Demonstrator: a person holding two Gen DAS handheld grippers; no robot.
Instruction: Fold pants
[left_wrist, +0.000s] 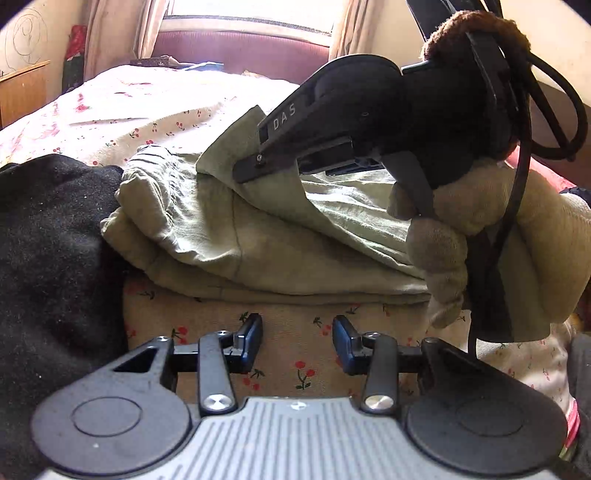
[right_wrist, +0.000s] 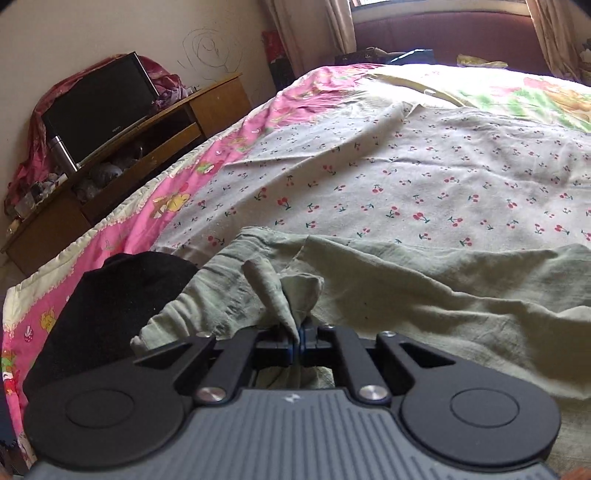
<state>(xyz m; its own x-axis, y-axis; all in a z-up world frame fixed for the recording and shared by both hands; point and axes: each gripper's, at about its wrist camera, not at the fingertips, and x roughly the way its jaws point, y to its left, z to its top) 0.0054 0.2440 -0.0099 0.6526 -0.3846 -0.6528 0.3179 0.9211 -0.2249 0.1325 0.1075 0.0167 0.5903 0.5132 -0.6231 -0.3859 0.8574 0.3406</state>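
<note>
**Several layers stacked, one flap still in the air**

Most of the folding looks done, judging by how the pale green pants lie: they sit on the cherry-print sheet as a thick bundle, with a gathered waistband end turned toward the black garment that lies touching the pants on that side. At least two folded edges run along the near side of the bundle, one over the other, which suggests the legs have already been brought together and doubled.

What is left, as I read it, is the last flap. The right gripper has its jaws pressed together on a peak of the pants' cloth, which stands up in a small crumpled ridge just above the fingertips. In the left wrist view the same gripper, held by a hand in a cream glove, reaches over the top of the pants, and a loose corner of fabric is raised beside it, not yet laid flat.

The left gripper hangs just short of the pants' near edge, over bare sheet. Its jaws stand apart with nothing between them, only the cherry print showing through the gap.

The pinched corner still needs setting down on the bundle and releasing, and the puckered waistband end looks as if it would want smoothing. Whether another fold is intended after that, I cannot tell. The far side of the pants is hidden by the right gripper's body.
</note>
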